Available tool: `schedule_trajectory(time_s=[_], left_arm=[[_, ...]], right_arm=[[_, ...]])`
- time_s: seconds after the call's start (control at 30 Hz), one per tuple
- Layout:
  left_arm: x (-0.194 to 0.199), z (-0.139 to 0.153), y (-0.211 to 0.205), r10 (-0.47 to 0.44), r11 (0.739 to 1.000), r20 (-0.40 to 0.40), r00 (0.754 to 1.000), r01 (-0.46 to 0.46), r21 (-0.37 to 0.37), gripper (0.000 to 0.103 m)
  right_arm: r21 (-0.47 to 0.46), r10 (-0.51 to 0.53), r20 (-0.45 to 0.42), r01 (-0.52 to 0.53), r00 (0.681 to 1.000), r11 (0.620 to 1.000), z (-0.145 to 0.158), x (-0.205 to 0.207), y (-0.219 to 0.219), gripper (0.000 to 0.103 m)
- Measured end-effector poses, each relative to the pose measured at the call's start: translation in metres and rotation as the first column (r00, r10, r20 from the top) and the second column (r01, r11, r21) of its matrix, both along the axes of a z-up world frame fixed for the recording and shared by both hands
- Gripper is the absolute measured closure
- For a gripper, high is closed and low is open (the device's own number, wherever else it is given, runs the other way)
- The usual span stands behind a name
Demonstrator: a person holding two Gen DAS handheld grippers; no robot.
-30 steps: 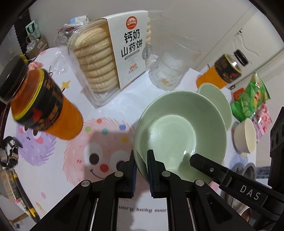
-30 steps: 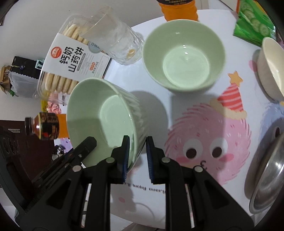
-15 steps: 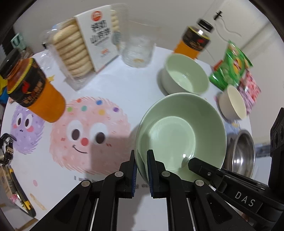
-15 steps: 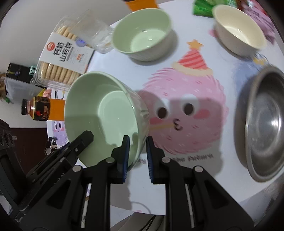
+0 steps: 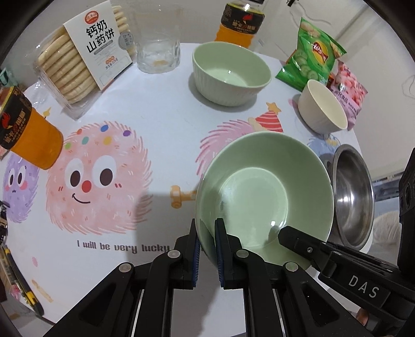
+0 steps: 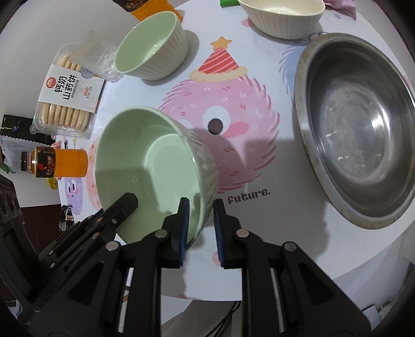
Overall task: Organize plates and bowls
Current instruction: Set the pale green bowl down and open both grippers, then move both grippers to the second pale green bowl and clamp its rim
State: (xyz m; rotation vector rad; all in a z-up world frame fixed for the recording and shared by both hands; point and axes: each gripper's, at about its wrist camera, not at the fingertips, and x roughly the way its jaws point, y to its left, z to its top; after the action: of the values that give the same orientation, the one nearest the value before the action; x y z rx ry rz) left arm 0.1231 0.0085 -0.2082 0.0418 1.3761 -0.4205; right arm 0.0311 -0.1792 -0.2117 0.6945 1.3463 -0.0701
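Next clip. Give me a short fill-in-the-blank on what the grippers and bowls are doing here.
1. Both the left gripper and the right gripper are clamped on the rim of one ____ bowl.
2. The metal bowl holds ____.
3. The cream bowl sits beside a green ____ bag.

Missing words: green; nothing; chips

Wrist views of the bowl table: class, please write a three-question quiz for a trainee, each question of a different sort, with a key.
1. True or false: both grippers clamp the rim of the same green bowl.
2. Which bowl lies nearest the held one in the right wrist view? A) steel bowl B) cream bowl C) second green bowl
3. Fill in: the glass stands between the biscuit pack and the ____ bowl.

Key
1. True: left gripper and right gripper each pinch its rim.
2. A
3. second green
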Motion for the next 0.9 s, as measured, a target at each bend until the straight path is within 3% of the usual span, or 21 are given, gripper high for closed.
schedule_trajectory(time_s=[0.63,0.67,0.7,0.73,0.8,0.83,0.9], left_arm=[[-0.002,-0.024,0.002,0.044,0.999,-0.027,0.999,-0.043,0.022,0.092],[-0.001,-0.024,0.003,0.05,0.999,-0.04,0.998,-0.05,0.005,0.087],[0.001,-0.025,0.005,0.059,0.998,-0.059,0.996,-0.061,-0.023,0.068],[0.004,-0.025,0.01,0.086,0.996,-0.08,0.993,-0.087,-0.011,0.058],[0.008,-0.021,0.023,0.157,0.988,-0.071,0.985,-0.157,-0.005,0.008],[0.01,-0.018,0.029,0.176,0.984,-0.071,0.982,-0.178,-0.025,0.0],[0.012,-0.014,0.035,0.192,0.98,-0.071,0.979,-0.195,-0.036,0.0]], right_arm=[[0.01,0.038,-0.029,-0.038,0.999,0.999,-0.027,0.008,0.006,0.081],[0.029,0.03,-0.035,-0.029,0.999,0.999,-0.028,0.008,0.004,0.079],[0.049,0.013,-0.043,-0.011,0.999,0.999,-0.029,0.008,0.0,0.067],[0.073,-0.006,-0.047,0.009,0.999,0.997,-0.03,0.007,-0.003,0.052],[0.057,-0.068,-0.048,0.07,0.997,0.996,-0.025,0.002,-0.015,0.012],[0.057,-0.084,-0.041,0.087,0.996,0.995,-0.023,0.0,-0.02,0.002],[0.09,-0.125,-0.015,0.126,0.992,0.988,-0.017,-0.003,-0.032,0.001]])
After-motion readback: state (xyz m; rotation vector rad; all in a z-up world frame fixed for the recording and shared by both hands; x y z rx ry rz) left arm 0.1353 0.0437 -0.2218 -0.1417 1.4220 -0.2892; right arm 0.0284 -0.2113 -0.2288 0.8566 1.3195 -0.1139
